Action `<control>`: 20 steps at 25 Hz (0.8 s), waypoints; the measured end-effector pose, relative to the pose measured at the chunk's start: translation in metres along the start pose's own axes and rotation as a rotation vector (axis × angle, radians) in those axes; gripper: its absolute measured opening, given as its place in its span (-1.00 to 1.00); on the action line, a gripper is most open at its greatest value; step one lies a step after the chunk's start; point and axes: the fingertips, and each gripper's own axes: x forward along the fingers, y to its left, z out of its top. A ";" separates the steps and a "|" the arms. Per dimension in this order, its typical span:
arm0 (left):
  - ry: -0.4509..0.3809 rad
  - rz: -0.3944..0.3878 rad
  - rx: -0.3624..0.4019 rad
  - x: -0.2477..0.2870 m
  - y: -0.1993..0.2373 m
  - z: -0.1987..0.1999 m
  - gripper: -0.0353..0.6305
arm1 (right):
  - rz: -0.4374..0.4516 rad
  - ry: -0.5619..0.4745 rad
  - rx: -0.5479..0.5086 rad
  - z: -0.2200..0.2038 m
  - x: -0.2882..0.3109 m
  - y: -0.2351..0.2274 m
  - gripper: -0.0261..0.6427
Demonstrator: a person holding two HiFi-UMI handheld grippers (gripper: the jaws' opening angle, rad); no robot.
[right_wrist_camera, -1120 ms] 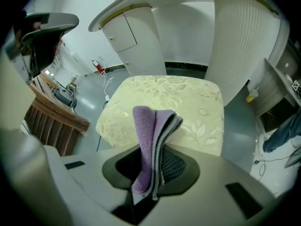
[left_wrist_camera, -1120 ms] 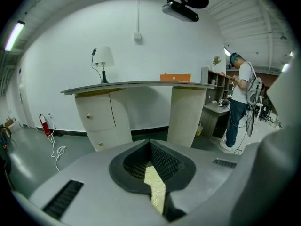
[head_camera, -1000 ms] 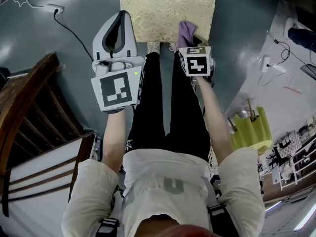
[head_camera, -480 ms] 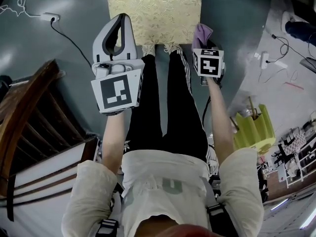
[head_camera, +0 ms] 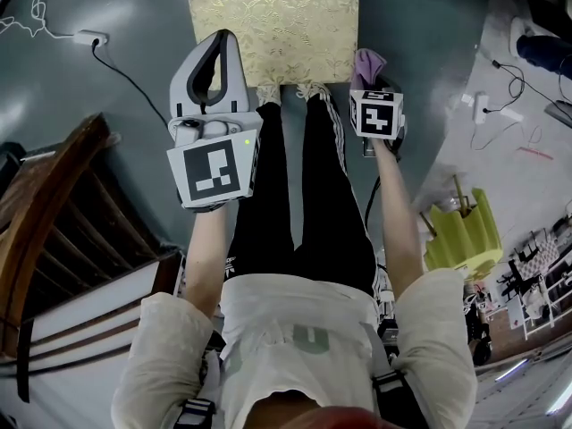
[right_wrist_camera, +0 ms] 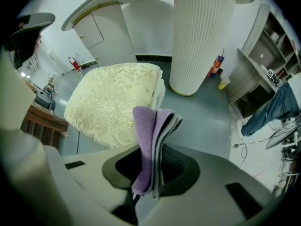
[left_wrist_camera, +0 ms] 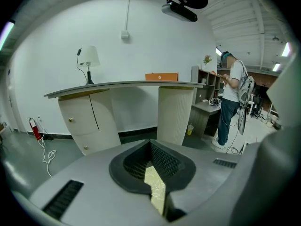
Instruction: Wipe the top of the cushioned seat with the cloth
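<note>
Head view: both arms reach straight out, left tongs over the left side of the one cushioned seat, right tongs by its right corner. Left gripper view: jaws together, empty. Right gripper view: jaws clamped on the single purple cloth.

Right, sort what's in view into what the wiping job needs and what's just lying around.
For the job:
- cushioned seat
- purple cloth, clamped in the right tool

Just lying about:
- wooden furniture
- power strip with its cable
- yellow-green object on the floor
- white fluted column
</note>
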 end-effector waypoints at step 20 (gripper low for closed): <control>-0.153 0.052 0.019 -0.066 0.032 0.181 -0.92 | -0.035 -0.616 -0.007 0.232 -0.283 0.040 -0.66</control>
